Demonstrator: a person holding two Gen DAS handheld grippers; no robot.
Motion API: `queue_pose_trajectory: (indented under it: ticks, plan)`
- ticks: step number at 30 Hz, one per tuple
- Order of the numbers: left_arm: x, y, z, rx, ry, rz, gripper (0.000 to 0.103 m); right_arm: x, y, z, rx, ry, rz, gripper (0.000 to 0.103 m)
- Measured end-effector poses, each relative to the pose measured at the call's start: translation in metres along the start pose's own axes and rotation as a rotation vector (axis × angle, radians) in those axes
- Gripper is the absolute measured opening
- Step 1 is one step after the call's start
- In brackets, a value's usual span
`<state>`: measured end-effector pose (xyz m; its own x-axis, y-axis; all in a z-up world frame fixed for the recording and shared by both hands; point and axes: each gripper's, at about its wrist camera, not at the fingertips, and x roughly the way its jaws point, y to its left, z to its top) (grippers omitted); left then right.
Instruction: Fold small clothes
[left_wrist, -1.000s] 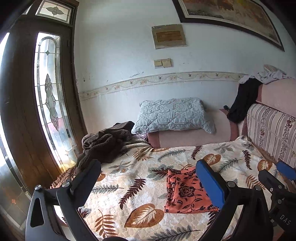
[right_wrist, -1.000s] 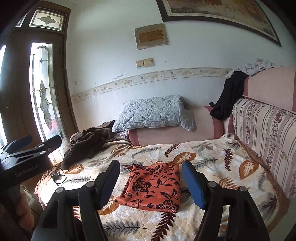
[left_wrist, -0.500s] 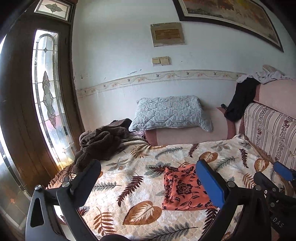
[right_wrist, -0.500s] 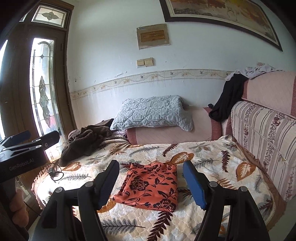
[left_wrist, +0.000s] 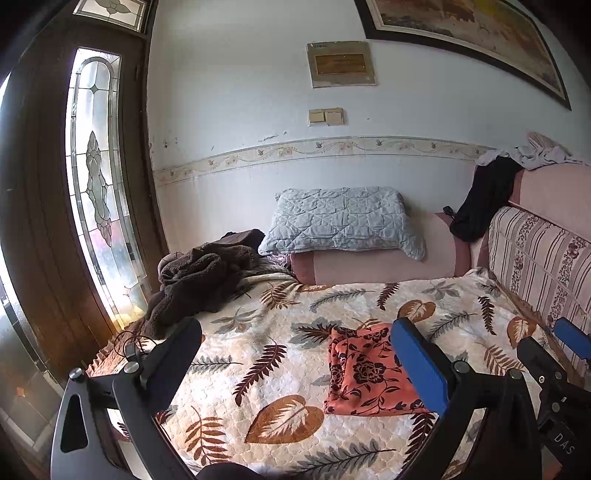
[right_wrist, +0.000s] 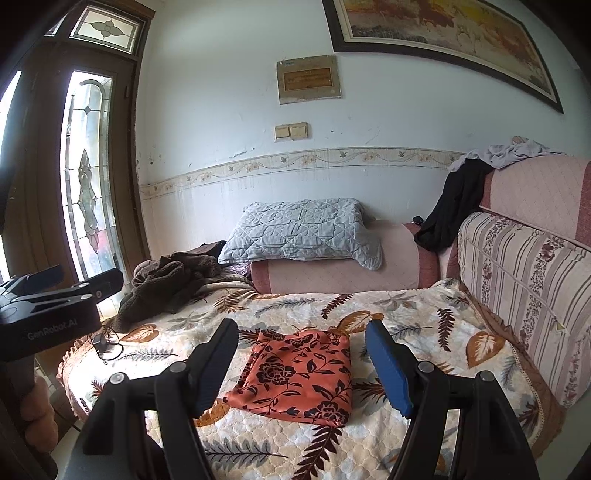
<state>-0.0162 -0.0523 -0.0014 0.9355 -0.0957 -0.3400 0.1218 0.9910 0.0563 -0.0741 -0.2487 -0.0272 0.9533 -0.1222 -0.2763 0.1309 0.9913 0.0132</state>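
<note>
though folded, orange cloth (right_wrist: 300, 373) well apart from bedspread (right_wrist: 424, 306) edges

A: Where does the folded cloth (right_wrist: 299, 373) lie?
B: On the bed cover (right_wrist: 406, 314), near its middle; heaped garment (right_wrist: 166, 284) far left, pillow (right_wrist: 299, 230) behind, sofa back (right_wrist: 524, 280) right.

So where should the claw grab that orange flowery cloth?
Probably a near corner of the orange cloth, coming in low from the front. It lies flat and folded on the leaf-print bedspread, so only its edges lift easily. The right claw, open and empty, already faces it.
</note>
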Motion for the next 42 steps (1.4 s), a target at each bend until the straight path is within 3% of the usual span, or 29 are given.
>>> queue_pose_trajectory:
  ticks: [14, 42]
  plan:
    - [-0.007, 0.012, 0.004, -0.023, -0.02, 0.009, 0.102, -0.007, 0.006, 0.003, -0.007, -0.016, 0.001, 0.075]
    - [-0.061, 0.04, 0.019, -0.063, -0.119, -0.009, 0.102, -0.041, 0.032, 0.024, -0.026, -0.076, -0.028, 0.075]
